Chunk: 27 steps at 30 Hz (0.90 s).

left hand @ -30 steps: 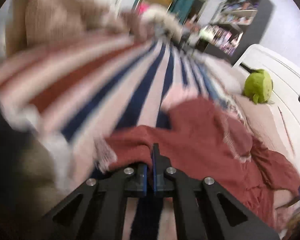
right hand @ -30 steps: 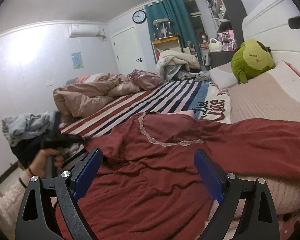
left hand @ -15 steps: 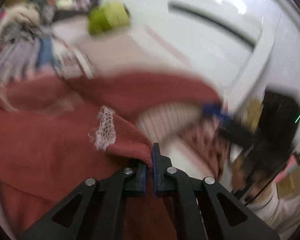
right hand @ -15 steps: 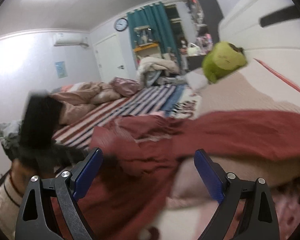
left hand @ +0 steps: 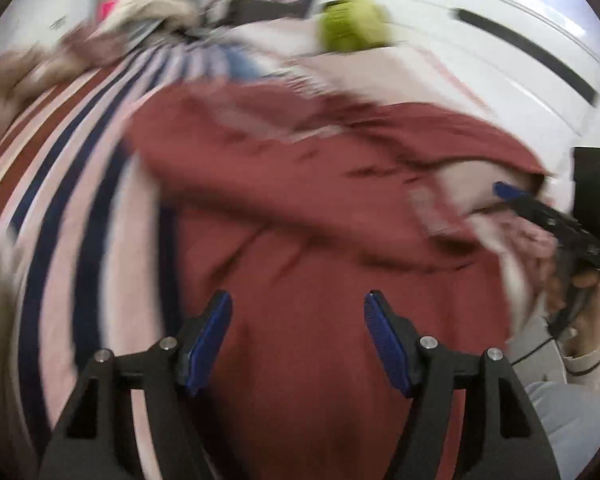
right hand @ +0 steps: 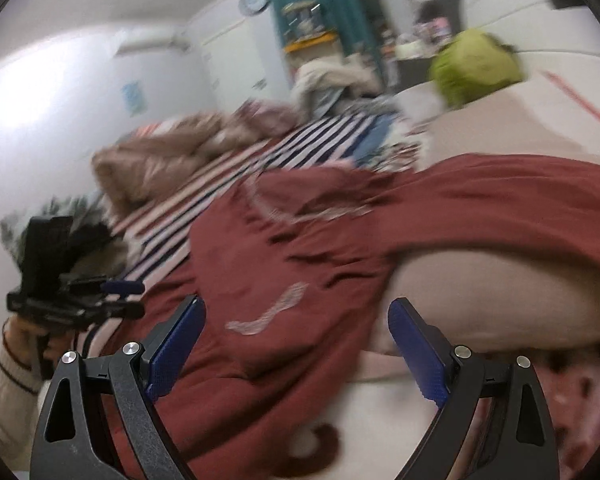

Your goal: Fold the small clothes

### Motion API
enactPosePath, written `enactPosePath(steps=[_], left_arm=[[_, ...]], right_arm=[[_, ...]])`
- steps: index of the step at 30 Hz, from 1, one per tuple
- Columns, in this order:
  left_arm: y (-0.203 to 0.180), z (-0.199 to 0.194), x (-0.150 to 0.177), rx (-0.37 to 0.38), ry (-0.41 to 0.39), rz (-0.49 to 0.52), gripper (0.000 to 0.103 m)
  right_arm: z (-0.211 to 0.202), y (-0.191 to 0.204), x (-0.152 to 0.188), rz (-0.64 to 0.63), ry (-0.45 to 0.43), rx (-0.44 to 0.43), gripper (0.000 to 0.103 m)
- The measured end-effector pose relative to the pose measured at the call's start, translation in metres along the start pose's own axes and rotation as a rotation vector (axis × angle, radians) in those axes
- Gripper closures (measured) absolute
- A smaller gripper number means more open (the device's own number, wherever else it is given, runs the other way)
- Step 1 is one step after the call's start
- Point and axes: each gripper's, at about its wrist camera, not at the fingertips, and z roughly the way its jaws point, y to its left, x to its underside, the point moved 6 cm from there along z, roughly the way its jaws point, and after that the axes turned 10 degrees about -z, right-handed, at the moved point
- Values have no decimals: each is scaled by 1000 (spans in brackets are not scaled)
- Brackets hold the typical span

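Both the left gripper (left hand: 296, 334) and right gripper (right hand: 296, 344) hang with jaws spread and empty over the red garment (left hand: 320, 216) lying across the bed (left hand: 72, 184); next, pinch one hem near the bed's edge

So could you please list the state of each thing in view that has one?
left gripper: open, holding nothing
right gripper: open, holding nothing
red garment: lying rumpled on the bed, not yet neatly folded
green plush toy: resting by the headboard
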Motion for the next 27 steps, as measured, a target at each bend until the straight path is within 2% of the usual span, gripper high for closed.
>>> enactPosePath(steps=[1,3,4,5,7,8,9,13,17,19,20,21,22,23,27], left_arm=[[10,5,6,-29,8,-19,39],[32,10,16,-88,3,-45,58],[36,11,18,-88,-20,-63,67],[39,7,22,-73,-36,-82,82],[41,1,23,-48,-42,-113,103],[43,-5,23,-58,-58,-112,103],[47,-16,24,-79,-82,-93,103],[61,-33,30,-137,-111,-84,103],[72,-35,43,-177,-86,-78,103],[72,-37,46,-152,-76,-82,102],[71,-39,45,-121,-78,-85,98],[69,-41,42,-95,-86,-91,91],[66,-41,38,-84,-94,-88,68],[62,-42,34,-83,-105,-75,54],[37,-21,6,-127,-101,50,48]], right_arm=[[12,7,0,-23,31,-6,12],[45,19,3,-72,117,14,12],[56,25,6,-95,149,17,12],[67,32,10,-125,182,24,14],[83,39,17,-196,234,117,52],[85,38,17,-221,254,166,85],[84,37,17,-233,261,206,97],[52,26,7,-160,174,189,99],[8,8,2,-122,104,253,100],[-11,-1,7,-100,82,286,100],[-20,-4,9,-84,73,294,100],[-27,-6,13,-65,64,293,100],[-33,-8,17,-46,53,285,100],[-38,-8,21,-30,43,275,100],[-38,-9,34,21,62,224,99]])
